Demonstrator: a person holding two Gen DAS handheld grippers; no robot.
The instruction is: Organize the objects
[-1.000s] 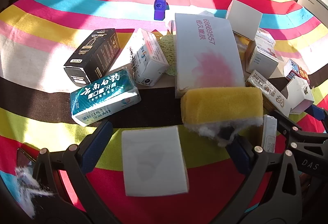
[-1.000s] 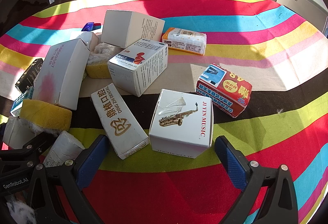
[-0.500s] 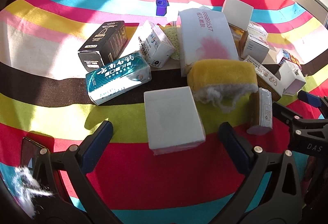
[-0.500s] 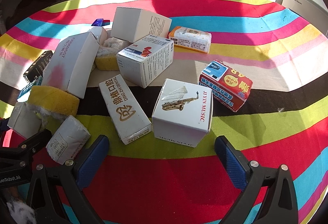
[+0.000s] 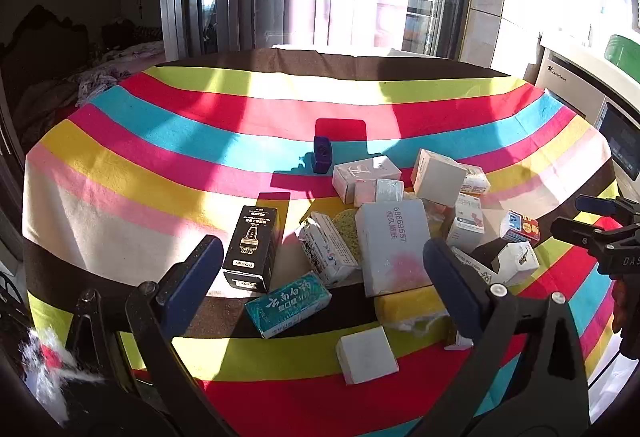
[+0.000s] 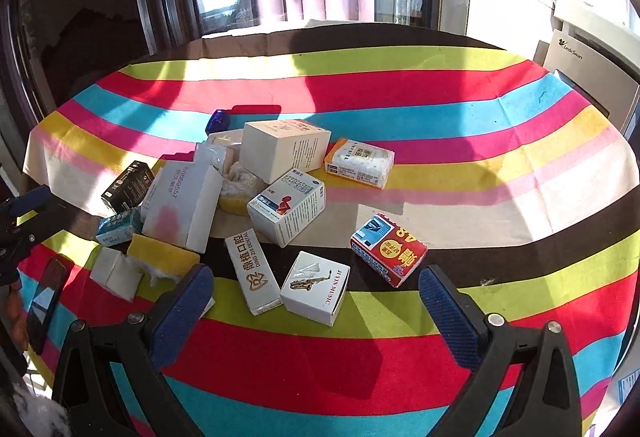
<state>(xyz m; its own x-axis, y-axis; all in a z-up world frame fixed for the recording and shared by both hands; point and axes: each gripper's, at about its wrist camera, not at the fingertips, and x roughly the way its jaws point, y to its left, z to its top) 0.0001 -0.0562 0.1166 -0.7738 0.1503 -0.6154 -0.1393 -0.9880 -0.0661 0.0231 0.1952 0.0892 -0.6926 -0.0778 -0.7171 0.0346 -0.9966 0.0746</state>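
A pile of small boxes lies on the striped tablecloth [image 5: 160, 173]. My left gripper [image 5: 320, 269] hangs open and empty, high above the near side. Under it lie a black box [image 5: 252, 249], a teal toothpaste box [image 5: 288, 303], a plain white box [image 5: 366, 355], a yellow sponge [image 5: 408, 307] and a long white-and-pink box [image 5: 390, 247]. My right gripper [image 6: 316, 293] is also open and empty. It is above a saxophone-printed box [image 6: 316, 287], a dental box [image 6: 252, 273] and a red-and-blue pack [image 6: 388, 253].
A small blue object [image 5: 322, 153] stands alone behind the pile. A dark phone [image 6: 46, 301] lies near the table's left front edge. A white washing machine [image 6: 592, 73] stands beyond the right edge, and windows are behind the table. Bare cloth stretches along the far side and the right [image 6: 500, 141].
Both grippers have pulled back and risen away from the pile, so the whole table and the windows now show. Both stay open and empty. The objects have not moved.
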